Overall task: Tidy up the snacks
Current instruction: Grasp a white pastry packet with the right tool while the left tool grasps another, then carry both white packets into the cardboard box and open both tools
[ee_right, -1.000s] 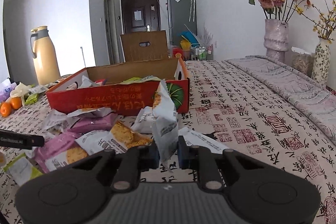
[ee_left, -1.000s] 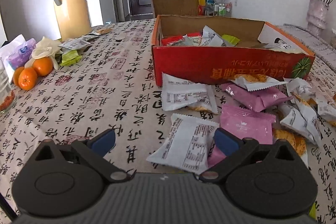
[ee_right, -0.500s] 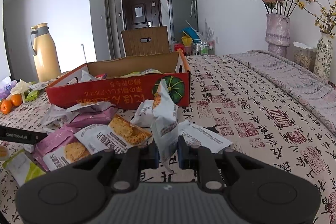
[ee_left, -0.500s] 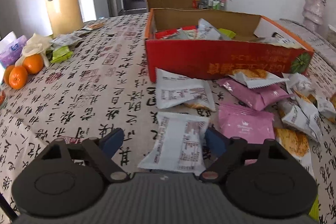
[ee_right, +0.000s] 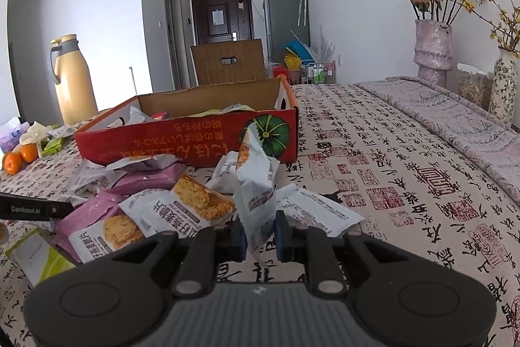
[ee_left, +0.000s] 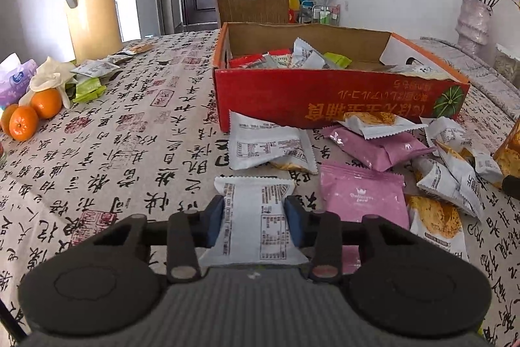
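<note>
the left hand-held gripper (ee_left: 256, 217) has just been closing and its blue pads now pinch the two side edges of a white snack packet (ee_left: 256, 217) that lies flat on the counter (ee_left: 130, 126), in front of the red box (ee_left: 325, 100). the packet looks light, puffed and crinkly, and probably slippery, so a hold across its middle seems safer than one on the sealed ends. the right hand-held gripper (ee_right: 259, 238) is clamped narrow on another snack packet (ee_right: 256, 184), held upright above the pile.
</note>
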`<state>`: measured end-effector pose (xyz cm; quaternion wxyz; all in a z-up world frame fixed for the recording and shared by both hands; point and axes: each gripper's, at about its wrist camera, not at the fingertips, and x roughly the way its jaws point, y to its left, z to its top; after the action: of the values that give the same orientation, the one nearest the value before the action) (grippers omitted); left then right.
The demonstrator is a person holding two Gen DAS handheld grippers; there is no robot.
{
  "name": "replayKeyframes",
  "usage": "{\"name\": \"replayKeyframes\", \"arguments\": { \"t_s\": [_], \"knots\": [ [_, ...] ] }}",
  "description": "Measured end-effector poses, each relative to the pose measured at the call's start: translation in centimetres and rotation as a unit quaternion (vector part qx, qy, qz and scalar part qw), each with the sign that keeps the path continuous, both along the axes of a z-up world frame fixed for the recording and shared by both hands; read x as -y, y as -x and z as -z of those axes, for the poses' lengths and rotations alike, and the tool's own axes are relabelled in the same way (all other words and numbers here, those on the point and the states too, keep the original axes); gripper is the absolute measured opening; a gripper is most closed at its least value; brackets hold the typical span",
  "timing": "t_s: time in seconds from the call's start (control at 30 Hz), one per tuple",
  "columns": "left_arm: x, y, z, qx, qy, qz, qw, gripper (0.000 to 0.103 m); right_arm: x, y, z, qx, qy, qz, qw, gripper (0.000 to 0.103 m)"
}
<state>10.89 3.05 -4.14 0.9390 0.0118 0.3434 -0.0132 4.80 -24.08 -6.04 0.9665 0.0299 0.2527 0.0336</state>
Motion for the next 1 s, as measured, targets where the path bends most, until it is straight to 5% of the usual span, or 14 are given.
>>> {"name": "replayKeyframes", "arguments": {
  "t_s": [0.53, 1.0],
  "knots": [
    [1.9, 0.4, -4.9, 0.073, 0.021, 0.016, 0.9970, 0.041, -1.0, -1.1, -2.5, 0.038, 0.005, -0.012, 0.999, 0.016],
    [5.0, -2.7, -8.6, 0.117, 0.023, 0.018, 0.9927, 0.041, -1.4, -6.3, -5.8, 0.071, -0.022, -0.025, 0.997, 0.016]
  ]
}}
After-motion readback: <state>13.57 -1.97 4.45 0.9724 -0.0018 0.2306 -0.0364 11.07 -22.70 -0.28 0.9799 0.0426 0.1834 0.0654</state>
